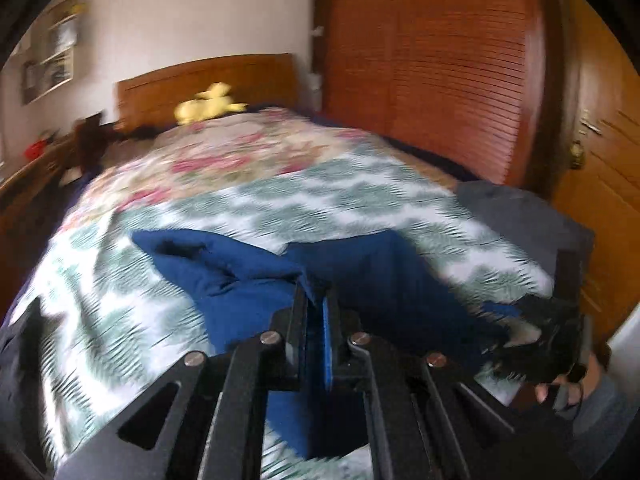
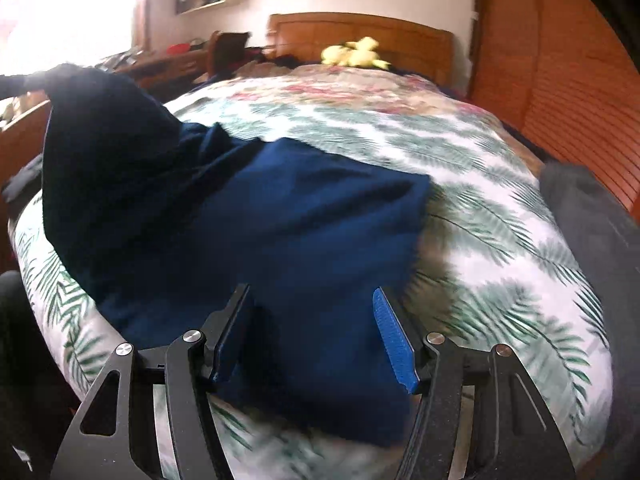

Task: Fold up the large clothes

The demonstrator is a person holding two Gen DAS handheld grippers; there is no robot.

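Both tools sit nearest: left tool point(image 1: 316, 300) clamped together on the blue garment point(image 2: 256, 220), which drapes across the bed point(image 2: 460, 184) ahead; right tool point(image 2: 314, 320) hangs apart over its near edge.

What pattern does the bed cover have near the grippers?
Green fern leaves on white bed cover; the right wrist view shows it best.

Both wrist views low over bed point(image 1: 280, 200), facing headboard point(image 2: 360, 36), somewhat blurred
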